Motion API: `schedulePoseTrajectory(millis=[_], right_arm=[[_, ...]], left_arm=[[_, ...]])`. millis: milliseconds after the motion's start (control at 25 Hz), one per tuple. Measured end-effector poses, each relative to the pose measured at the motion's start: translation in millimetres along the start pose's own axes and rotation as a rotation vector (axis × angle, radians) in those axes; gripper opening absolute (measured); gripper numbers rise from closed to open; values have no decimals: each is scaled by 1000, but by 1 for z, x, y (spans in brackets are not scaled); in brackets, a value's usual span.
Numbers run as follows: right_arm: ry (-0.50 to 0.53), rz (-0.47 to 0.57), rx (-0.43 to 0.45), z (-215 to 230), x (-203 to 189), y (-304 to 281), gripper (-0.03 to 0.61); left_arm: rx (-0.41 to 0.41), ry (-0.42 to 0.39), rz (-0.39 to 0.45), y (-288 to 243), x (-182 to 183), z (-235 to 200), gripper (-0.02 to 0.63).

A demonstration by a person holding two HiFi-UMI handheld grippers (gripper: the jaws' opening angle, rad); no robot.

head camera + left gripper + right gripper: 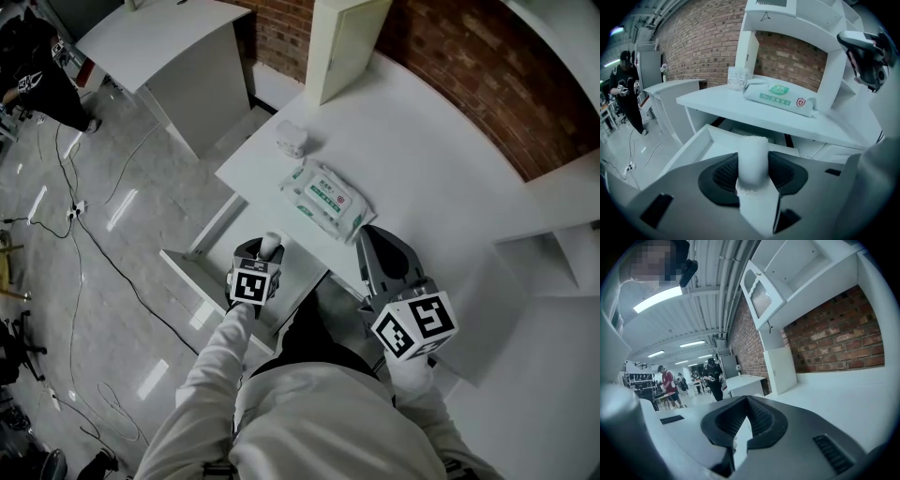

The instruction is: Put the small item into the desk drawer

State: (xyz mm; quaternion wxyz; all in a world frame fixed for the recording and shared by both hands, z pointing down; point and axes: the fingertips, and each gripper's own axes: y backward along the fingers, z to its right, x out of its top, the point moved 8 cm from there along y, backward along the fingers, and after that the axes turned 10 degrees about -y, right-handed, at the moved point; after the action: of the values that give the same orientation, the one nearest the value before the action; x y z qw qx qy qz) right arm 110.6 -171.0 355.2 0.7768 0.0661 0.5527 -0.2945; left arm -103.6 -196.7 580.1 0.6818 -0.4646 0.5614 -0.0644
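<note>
the left gripper [263,251] is clamped on the small item [753,158], a white cylinder standing upright between its partly spread jaws, above the open desk drawer [700,146] at the desk's near left. the right gripper [746,422], jaws together and empty, hovers over the desk [441,178].

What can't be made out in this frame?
- Floor of the drawer: head view, partly behind the left tool; left gripper view, mostly behind the item.
- Lower end of the item: buried between the tool's pads.
- Print on the wipes: too small in both views.
- The box by the wipes: too small to identify.
</note>
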Motion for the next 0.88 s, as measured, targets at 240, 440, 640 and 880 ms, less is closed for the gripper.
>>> schedulePoseTrajectory(millis=[240, 440, 640, 880], right_arm=[[2, -8, -20, 6, -1, 2, 28], [-5, -15, -32, 11, -2, 4, 28], [-12, -31, -38, 19, -4, 4, 28], [-24, -48, -40, 23, -9, 1, 28]], left_arm=[[-42, -5, -103, -37, -24, 8, 189], [-97, -19, -184, -61, -40, 16, 189], [-118, -33, -270, -84, -56, 20, 189], [-130, -46, -350, -100, -74, 21, 189]])
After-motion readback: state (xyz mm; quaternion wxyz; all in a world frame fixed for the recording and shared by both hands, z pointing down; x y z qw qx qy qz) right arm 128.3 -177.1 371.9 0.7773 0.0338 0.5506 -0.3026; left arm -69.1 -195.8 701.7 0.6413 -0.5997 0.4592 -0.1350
